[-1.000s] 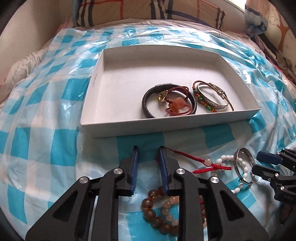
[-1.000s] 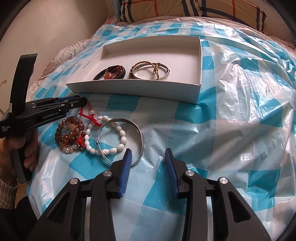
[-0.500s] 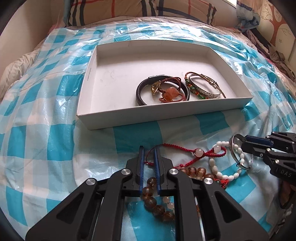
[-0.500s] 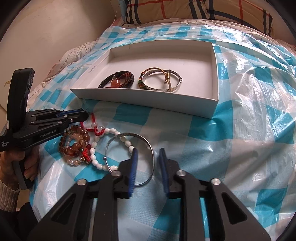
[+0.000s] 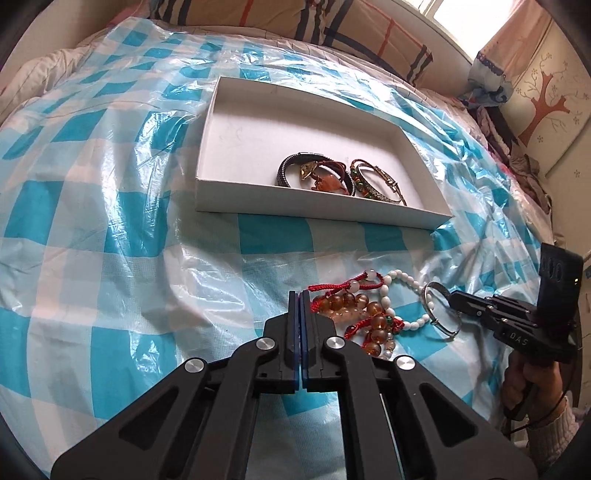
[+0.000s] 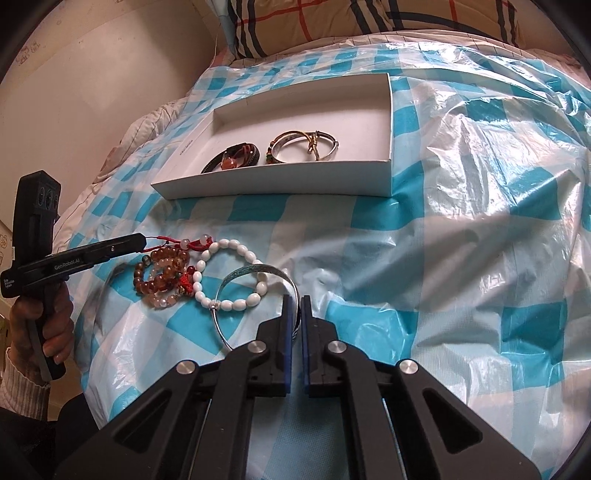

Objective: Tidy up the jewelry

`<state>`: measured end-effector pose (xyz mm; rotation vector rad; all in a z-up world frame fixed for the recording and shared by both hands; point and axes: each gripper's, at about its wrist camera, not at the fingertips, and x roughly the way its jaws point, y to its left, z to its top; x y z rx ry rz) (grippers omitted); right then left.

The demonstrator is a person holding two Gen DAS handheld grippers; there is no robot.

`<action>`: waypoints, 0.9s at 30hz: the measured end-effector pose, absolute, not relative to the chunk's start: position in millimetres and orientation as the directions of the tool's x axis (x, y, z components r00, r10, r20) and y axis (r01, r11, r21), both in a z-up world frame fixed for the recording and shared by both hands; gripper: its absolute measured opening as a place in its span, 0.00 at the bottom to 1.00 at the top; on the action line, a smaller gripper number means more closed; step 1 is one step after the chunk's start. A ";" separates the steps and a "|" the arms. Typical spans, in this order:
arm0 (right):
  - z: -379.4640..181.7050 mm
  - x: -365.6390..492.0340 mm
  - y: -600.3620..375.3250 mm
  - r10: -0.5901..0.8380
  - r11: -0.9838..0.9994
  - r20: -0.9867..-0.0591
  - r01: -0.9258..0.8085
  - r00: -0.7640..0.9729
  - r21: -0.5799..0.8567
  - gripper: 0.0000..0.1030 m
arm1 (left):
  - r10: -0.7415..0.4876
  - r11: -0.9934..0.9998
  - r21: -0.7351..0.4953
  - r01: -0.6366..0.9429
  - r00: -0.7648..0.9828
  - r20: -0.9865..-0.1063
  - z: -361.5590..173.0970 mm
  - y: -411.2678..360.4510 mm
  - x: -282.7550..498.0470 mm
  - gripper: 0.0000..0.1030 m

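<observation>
Left wrist view: the left gripper [image 5: 299, 295] sits at lower centre, its blue pads pressed together on the red cord bracelet [image 5: 334, 288], whose cord runs off to the right from the fingertips. The jaws have just been closing. Just right of the tips lies a tangle: amber bead bracelet [image 5: 349, 304], white bead bracelet [image 5: 397, 277], red cord threaded through both. At right, the right gripper [image 5: 452, 297] pinches the rim of the silver bangle [image 5: 441, 314]; a hand [image 5: 532, 380] in a knit cuff holds its grip below.

White shallow box [image 5: 258, 201] at centre, on a blue-and-white checked plastic sheet [image 5: 110, 221] spread over bedding. Inside the box, along the near wall: a black braided bracelet [image 5: 286, 168], then a silver-and-gold bangle set [image 5: 373, 182] on its right (touching or only close, cannot tell).

Right wrist view: the right gripper's [image 6: 295, 301] pads are closed on the silver bangle's [image 6: 255, 271] band, which stands tilted up from the sheet; these jaws too have just been closing. White beads [image 6: 225, 245] lie through the bangle's ring. At left, the left gripper [image 6: 142, 242] grips the red cord [image 6: 173, 242] at its tip. Plaid pillow [image 6: 314, 26] along the top edge.
</observation>
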<state>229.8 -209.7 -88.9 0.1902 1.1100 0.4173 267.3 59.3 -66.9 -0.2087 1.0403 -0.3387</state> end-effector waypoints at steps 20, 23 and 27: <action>-82.3 225.9 -200.1 0.441 0.892 -0.825 -0.274 0.353 0.360 0.07 | -0.410 0.912 -0.337 0.234 0.503 -0.761 -38.8 47.0 257.7 0.01; -73.8 223.8 -191.3 0.431 0.895 -0.807 -0.303 0.403 0.327 0.67 | -0.412 0.911 -0.339 0.234 0.495 -0.765 -43.3 44.5 258.0 0.01; -73.0 230.0 -180.9 0.400 0.903 -0.817 -0.327 0.415 0.277 0.70 | -0.412 0.911 -0.337 0.239 0.493 -0.766 -44.1 42.7 257.8 0.01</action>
